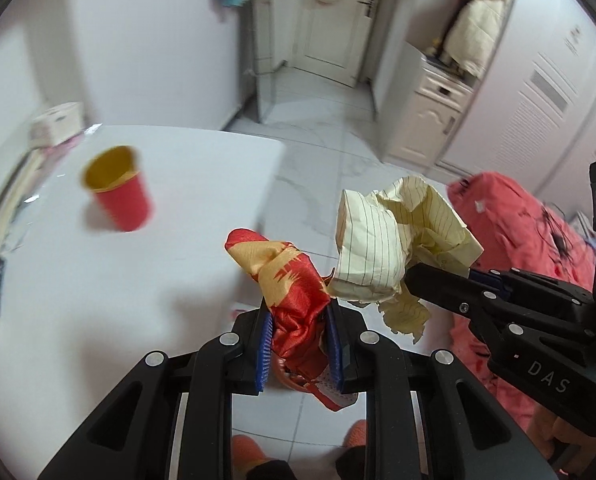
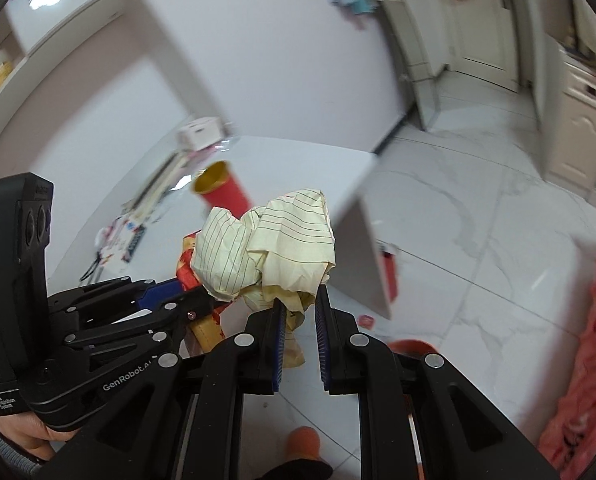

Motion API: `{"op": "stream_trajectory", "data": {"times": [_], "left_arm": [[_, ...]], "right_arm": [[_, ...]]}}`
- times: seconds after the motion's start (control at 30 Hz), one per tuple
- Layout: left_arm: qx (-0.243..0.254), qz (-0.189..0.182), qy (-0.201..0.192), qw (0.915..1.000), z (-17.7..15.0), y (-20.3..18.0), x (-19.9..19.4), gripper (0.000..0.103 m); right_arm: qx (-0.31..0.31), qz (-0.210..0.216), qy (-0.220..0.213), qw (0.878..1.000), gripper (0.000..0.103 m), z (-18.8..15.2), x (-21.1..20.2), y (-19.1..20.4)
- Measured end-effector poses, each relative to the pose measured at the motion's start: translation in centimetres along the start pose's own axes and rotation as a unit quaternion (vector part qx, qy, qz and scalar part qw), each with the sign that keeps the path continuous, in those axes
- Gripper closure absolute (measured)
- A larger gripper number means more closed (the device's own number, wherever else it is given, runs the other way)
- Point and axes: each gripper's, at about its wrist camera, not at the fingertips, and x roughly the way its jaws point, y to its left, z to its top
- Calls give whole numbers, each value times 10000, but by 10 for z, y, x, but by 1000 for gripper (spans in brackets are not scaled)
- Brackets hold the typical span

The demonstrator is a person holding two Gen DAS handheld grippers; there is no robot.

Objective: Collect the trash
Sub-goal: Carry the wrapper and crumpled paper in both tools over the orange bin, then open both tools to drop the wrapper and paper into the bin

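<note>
The left hand-held gripper [image 1: 299, 344] is closed on a crumpled wrapper [image 1: 288, 280] of shiny red and gold foil, which is squeezed between the blue ribbed pads [image 1: 264, 354] and sticks out upward in a twisted shape. The right hand-held gripper [image 2: 299, 342] grips a crumpled ball of paper [image 2: 266, 248], pale yellow with thin dark lines, matte and full of sharp folds; only its lower tail is pinched between the pads, and the big part stands above the fingertips. In the left wrist view the paper ball [image 1: 397, 248] touches the wrapper at one edge, so the two pieces are held side by side in the air, past the corner of the desk and above the floor.

The desk [image 1: 178, 208] has a smooth, glossy white top with a straight front edge and a square corner. On it stands a red paper cup [image 1: 118, 192] with a gold inside, upright, well apart from the edge. Flat printed papers [image 2: 128, 236] and a small white box [image 2: 200, 130] lie further back near the wall.

The floor [image 2: 477, 240] is of white tiles with grey marble veins and is wide open toward the door. A red cloth [image 1: 529, 224] with dark marks, soft and wrinkled, lies at the right side.
</note>
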Motion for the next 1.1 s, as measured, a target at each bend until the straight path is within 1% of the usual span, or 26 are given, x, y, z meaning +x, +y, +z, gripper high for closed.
{"op": "stream_trajectory", "data": {"times": [0.2,0.37,0.43,0.5,0.63,0.7,0.87,1.0,1.1], "left_arm": [[317,-326,389,9982,-3,-36,50,79],[464,-493,686,9954,-11,-55,92,79],[510,-552,816,9938,-15,-60,112,79],[514,-592,919,9927,-19,-63,129,79],[517,-604,1156,9901,-27,-62,164,78],[440,-648,1243,9892,-30,-59,179,78],[431,-657,1464,9861,-43,-53,218,77],[430,-699,1659,9827,-56,-55,252,76],[489,-723,1750,9807,-64,-50,266,75]], "right_arm": [[480,-447,126,9978,89,-24,2,-59],[831,-761,306,9932,89,-50,17,-103],[980,-894,409,9903,89,-60,30,-118],[1073,-1028,506,9876,89,-69,47,-131],[1207,-1139,759,9832,89,-89,81,-154],[1300,-1155,875,9809,89,-100,100,-166],[1475,-1209,1164,9747,88,-124,157,-194],[1689,-1203,1332,9692,88,-141,191,-210],[1767,-1208,1430,9663,88,-152,212,-219]]}}
